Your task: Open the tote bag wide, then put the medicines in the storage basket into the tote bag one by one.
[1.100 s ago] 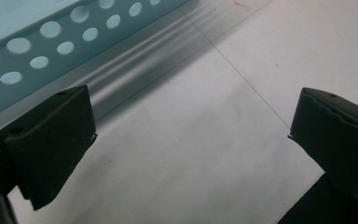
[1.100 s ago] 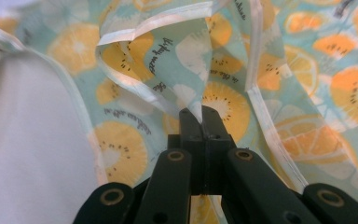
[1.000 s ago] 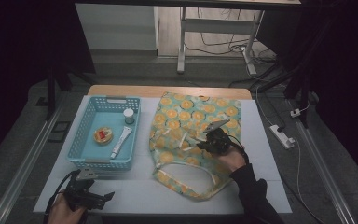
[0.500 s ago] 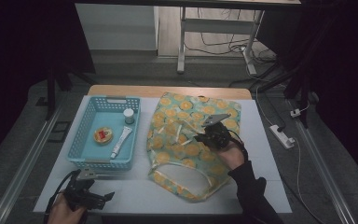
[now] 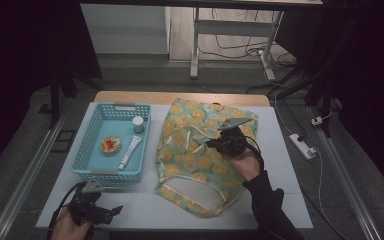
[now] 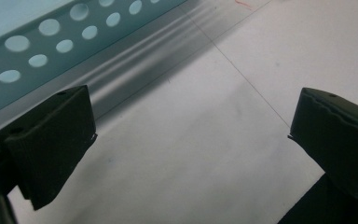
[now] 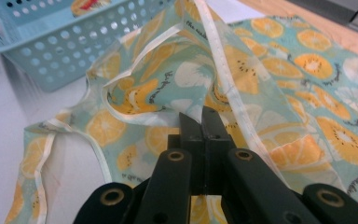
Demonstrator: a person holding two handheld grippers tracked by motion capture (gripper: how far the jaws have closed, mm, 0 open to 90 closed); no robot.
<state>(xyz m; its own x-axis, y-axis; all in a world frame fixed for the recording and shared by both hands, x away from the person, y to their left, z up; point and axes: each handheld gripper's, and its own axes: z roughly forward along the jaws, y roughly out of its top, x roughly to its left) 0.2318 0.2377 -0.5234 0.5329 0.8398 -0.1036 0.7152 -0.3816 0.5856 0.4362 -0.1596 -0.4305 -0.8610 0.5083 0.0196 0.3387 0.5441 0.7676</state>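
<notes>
The right gripper (image 7: pixel 200 122) has its two black jaws pressed together on a fold of the orange-print cloth bag (image 7: pixel 279 93), right at the cream-edged rim of its mouth. The pinched cloth rises from the tips in a tent, with the cream binding running up and away from the jaws, and one loop of the rim curls open just to the left of them. In the high view that gripper (image 5: pixel 219 143) sits over the middle of the bag (image 5: pixel 190 160), the person's hand (image 5: pixel 245 165) behind it and a dark sleeve trailing back toward the near edge. The rest of the bag lies flat on the white table (image 5: pixel 280 175) around the fingers, its near end spreading toward the person.

Beyond the lifted rim, past the fingertips, stands the blue basket (image 7: pixel 42 51), just beside the bag.

The left gripper (image 6: pixel 191 140) has its jaws wide apart with nothing between them, only bare table top. The basket's perforated wall (image 6: pixel 51 42) lies just ahead of its left finger. From above, this gripper (image 5: pixel 112 210) rests at the near table edge, just short of the basket (image 5: pixel 92 145).
</notes>
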